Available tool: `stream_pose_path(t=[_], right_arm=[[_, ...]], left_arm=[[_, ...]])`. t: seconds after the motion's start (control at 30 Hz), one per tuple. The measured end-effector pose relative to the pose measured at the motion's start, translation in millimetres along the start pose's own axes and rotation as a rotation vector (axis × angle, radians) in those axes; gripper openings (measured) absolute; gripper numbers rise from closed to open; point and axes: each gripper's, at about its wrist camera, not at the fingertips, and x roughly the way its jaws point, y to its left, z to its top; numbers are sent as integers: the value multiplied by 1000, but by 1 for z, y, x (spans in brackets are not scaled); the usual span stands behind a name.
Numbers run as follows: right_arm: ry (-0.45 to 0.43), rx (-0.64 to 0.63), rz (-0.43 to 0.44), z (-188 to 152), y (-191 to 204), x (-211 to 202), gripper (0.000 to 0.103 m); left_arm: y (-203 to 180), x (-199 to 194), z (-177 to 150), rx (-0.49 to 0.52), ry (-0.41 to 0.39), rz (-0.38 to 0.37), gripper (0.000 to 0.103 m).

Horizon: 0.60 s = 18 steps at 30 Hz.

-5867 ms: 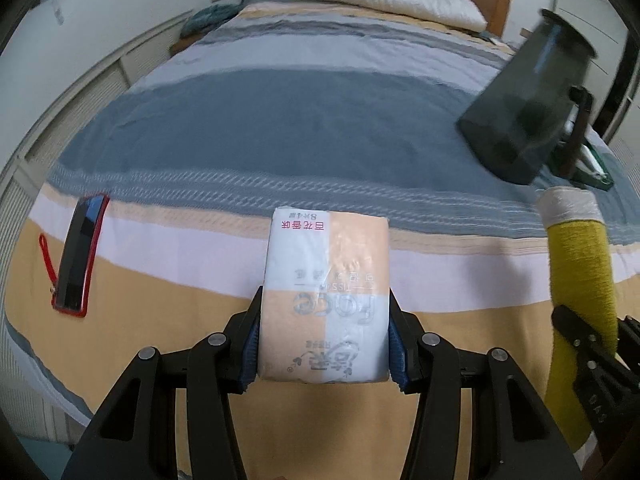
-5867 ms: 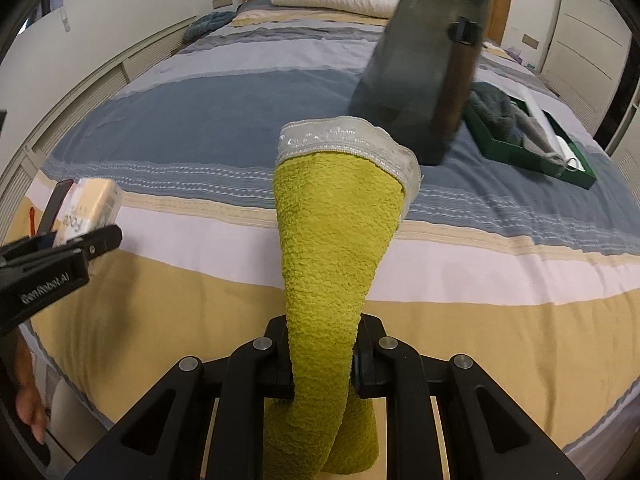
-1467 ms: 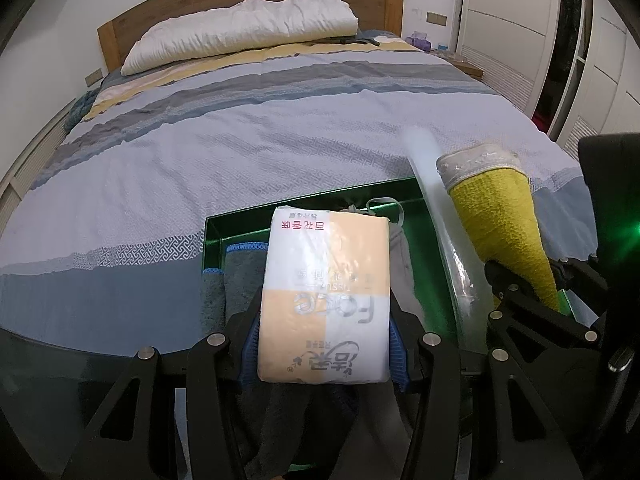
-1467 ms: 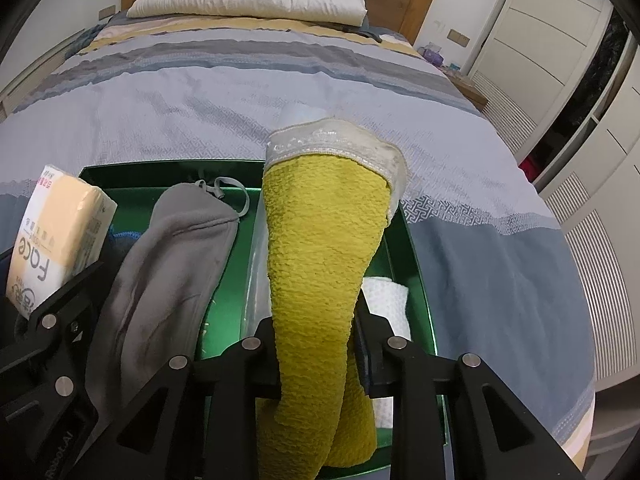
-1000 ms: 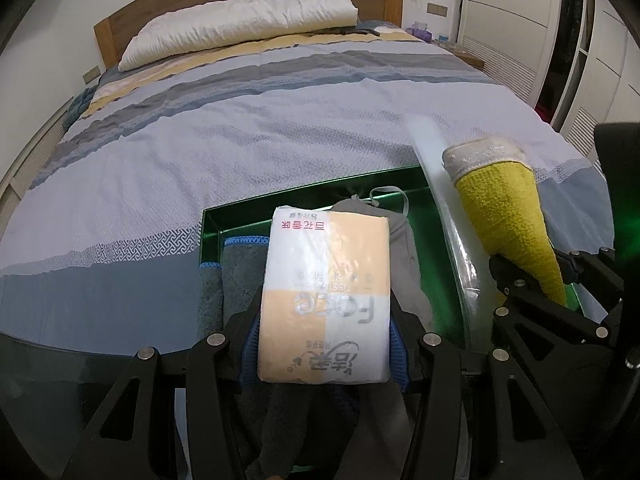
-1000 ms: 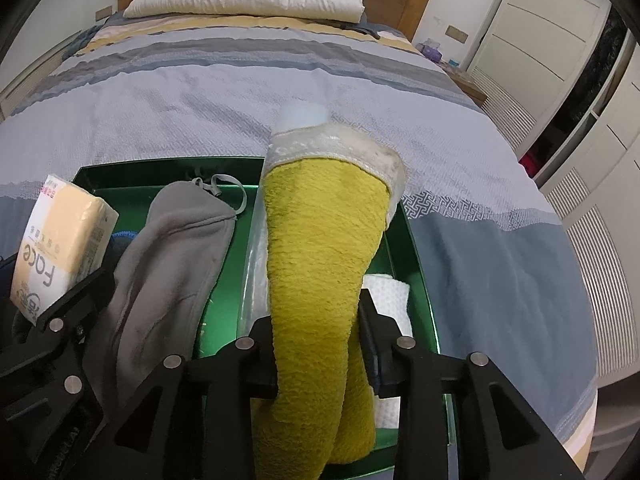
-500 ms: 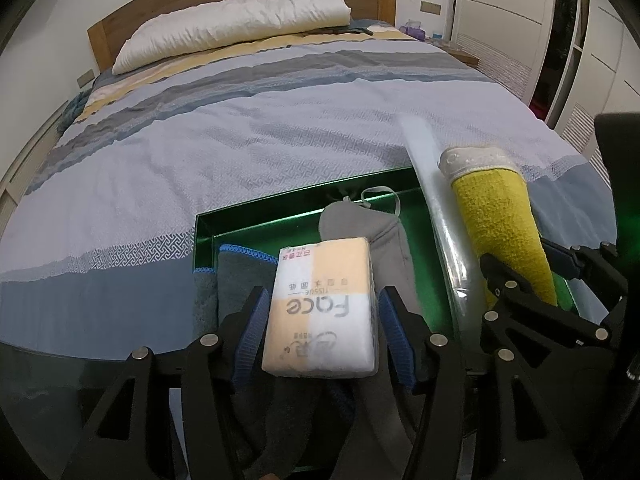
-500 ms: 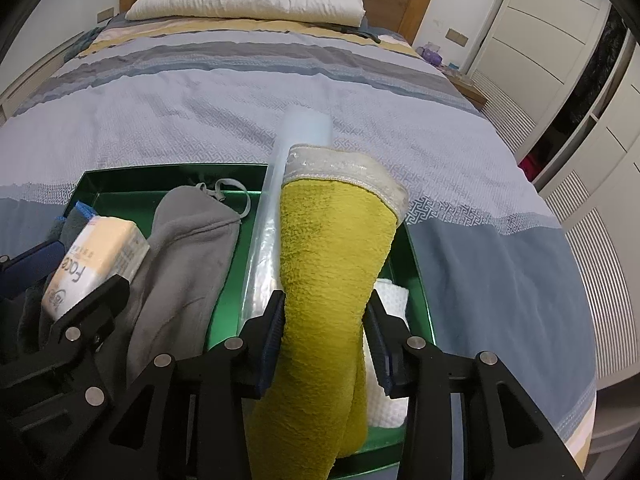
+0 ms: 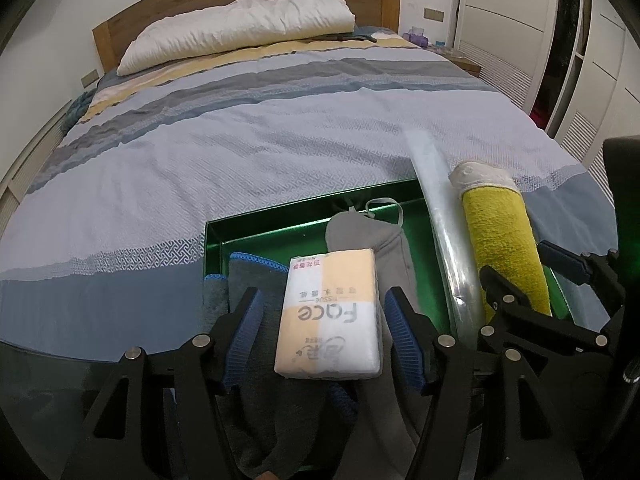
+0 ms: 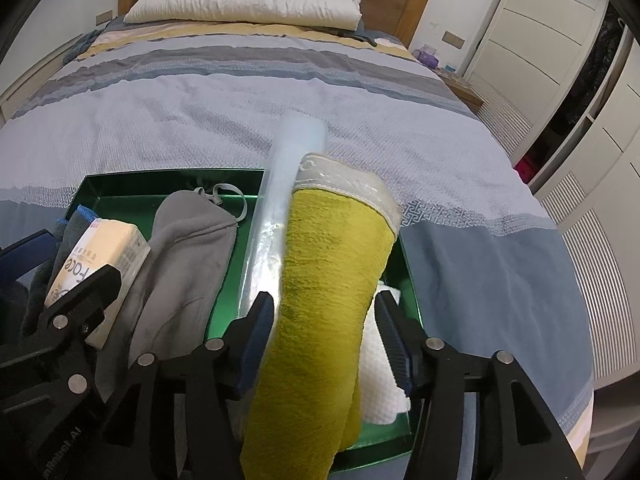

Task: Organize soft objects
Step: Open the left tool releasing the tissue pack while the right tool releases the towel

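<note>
A green tray (image 9: 264, 224) lies on the bed. My left gripper (image 9: 322, 322) is open around a Face tissue pack (image 9: 330, 314), which rests on a grey blue-edged towel (image 9: 256, 280) in the tray. My right gripper (image 10: 326, 320) is open around a rolled yellow towel (image 10: 332, 280) with a white band, which lies in the tray (image 10: 120, 184) beside a clear plastic roll (image 10: 276, 224). A grey pouch (image 10: 184, 256) lies between pack (image 10: 100, 256) and roll. The yellow towel also shows in the left wrist view (image 9: 500, 236).
A white cloth (image 10: 380, 360) lies in the tray's right part under the yellow towel. The striped bedspread (image 9: 240, 136) stretches to a white pillow (image 9: 240, 28) and wooden headboard. White wardrobes (image 10: 560, 40) stand to the right. A dark glass edge crosses the lower left of the left view.
Both grippers have opened. The tissue pack dropped from the left jaws onto the grey towel. The yellow towel was let go and settled lower into the tray.
</note>
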Motion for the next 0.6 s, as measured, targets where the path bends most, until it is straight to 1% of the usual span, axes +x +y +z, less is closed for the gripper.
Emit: stream_pose_path(t=[0.1,0.17,0.27,0.33,0.4,0.47,0.5,0.53,0.57,0.6], right_arm=[[-2,8,5,-1,-1,-2,62],[0,7,0,-3,-2,-3,69],[-5,16,-4,-3,-4,-7,74],[-8,23,-9,-4,-6,-8,83],[-12,27,-14,-4,-8,-11,88],[-21,33,-23,-4,-10,-14,95],[-23,36,-23,-4,-10,-16,96],[-26,38,-24,-4,-11,-17,99],[-29,34,-24,-4,-10,-19,103],[-37,22,-13,-4,-8,-21,103]], left_arm=[[1,-1,0,-1,-5,6,57],[2,-2,0,-2,-6,9,58],[5,-5,0,-8,-15,15,63],[8,-6,1,-14,-19,18,67],[10,-8,1,-15,-26,21,70],[11,-11,3,-18,-34,23,71],[12,-12,3,-20,-36,24,71],[12,-14,4,-22,-43,22,76],[13,-15,4,-24,-47,16,86],[13,-17,5,-27,-52,10,101]])
